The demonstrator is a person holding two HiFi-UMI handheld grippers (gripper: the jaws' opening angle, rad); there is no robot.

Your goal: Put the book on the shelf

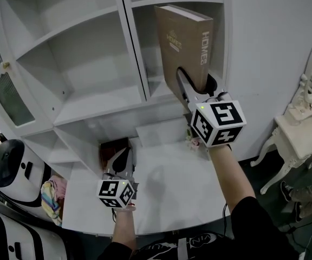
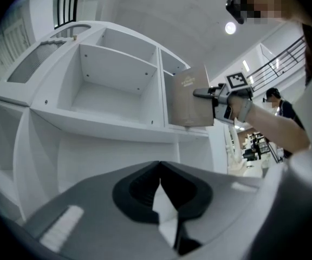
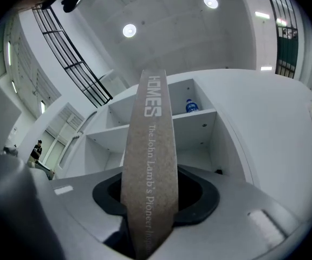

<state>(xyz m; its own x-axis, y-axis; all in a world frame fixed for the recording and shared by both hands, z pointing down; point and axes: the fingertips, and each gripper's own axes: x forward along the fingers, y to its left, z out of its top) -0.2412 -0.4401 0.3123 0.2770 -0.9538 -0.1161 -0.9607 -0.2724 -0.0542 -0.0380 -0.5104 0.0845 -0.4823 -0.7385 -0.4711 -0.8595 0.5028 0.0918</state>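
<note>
A tall brown book (image 1: 182, 43) with "HOMES" on its spine (image 3: 150, 129) stands upright in my right gripper (image 1: 195, 85), which is shut on its lower end. The book is at the mouth of the right column of the white shelf unit (image 1: 99, 99), its lower edge about level with a shelf board; whether it rests on the board I cannot tell. In the left gripper view the book (image 2: 187, 103) and the right gripper (image 2: 203, 93) show against that column. My left gripper (image 1: 123, 157) hangs low over the white table (image 1: 161, 199), shut and holding nothing.
A dark red-brown object (image 1: 114, 147) lies under the lowest shelf by the left gripper. A small pink item (image 1: 193, 142) sits near the right arm. A blue bottle (image 3: 191, 106) stands on a higher shelf. An ornate white side table (image 1: 302, 131) is at the right, and white rounded equipment (image 1: 10, 169) at the left.
</note>
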